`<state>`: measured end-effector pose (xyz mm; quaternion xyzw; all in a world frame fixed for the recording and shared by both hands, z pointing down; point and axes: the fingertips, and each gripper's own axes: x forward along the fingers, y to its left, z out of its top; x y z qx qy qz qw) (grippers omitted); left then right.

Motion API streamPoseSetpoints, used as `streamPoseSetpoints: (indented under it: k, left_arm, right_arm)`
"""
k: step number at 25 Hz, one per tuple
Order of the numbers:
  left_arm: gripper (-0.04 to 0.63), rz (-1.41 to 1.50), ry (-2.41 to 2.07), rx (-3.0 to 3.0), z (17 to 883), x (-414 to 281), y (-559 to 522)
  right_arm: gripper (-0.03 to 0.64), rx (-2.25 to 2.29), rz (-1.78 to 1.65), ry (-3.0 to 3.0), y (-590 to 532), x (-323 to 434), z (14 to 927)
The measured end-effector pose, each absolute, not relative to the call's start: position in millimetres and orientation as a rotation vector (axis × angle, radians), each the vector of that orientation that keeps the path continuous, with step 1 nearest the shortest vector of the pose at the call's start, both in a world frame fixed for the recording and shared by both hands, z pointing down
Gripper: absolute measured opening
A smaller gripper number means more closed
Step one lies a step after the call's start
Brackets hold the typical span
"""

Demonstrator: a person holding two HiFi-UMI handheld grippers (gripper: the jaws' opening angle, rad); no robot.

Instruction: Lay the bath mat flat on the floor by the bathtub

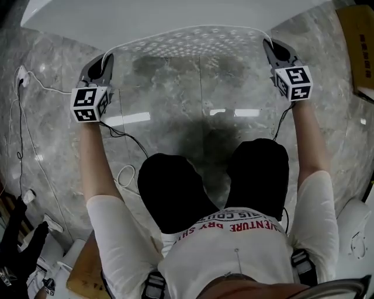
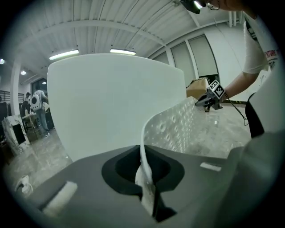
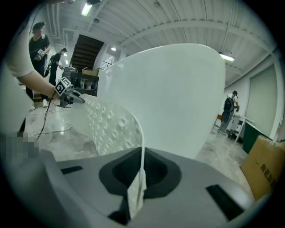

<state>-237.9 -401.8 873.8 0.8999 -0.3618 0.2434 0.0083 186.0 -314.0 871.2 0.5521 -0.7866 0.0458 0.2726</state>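
Grey marble floor point(image 1: 193, 111) lies beside the white bathtub point(image 1: 146, 14). Both arms reach forward, spread wide. The left gripper point(image 1: 105, 61) and right gripper point(image 1: 273, 49) each clamp a corner of the clear dimpled bath mat point(image 1: 187, 44), stretched between them above the floor.

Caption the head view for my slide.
Left gripper and right gripper, each shut on an end of the clear bath mat, hold it over the floor beside the white bathtub.

White T-shirt point(image 1: 234, 260) with red lettering, black trousers point(image 1: 175, 193), grey left gripper point(image 1: 107, 57) and right gripper point(image 1: 269, 43) bearing black-and-white marker cubes point(image 1: 87, 105)
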Motion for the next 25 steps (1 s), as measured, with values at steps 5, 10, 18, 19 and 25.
streamPoseSetpoints:
  k: [5, 10, 18, 19, 25]
  left_arm:
    - [0.018, 0.590, -1.193, 2.768, 882.8, -239.6, -393.9]
    - [0.018, 0.547, -1.180, 2.764, 890.1, -248.2, -368.3]
    - [0.018, 0.645, -1.015, 2.719, 943.7, -257.5, -303.6]
    - [0.018, 0.671, -1.000, 2.708, 952.1, -257.1, -298.0]
    - [0.018, 0.732, -0.932, 2.622, 994.4, -259.3, -275.6]
  right_arm:
    - [0.012, 1.504, 0.185, -2.135, -301.1, 184.6, 884.8]
    - [0.013, 1.436, 0.321, -2.209, -279.7, 177.8, 902.7]
    - [0.012, 1.262, 0.528, -2.193, -236.0, 165.3, 967.5]
    - [0.013, 1.251, 0.548, -2.182, -231.4, 165.9, 976.3]
    - [0.014, 1.175, 0.677, -2.141, -204.3, 163.2, 1022.3]
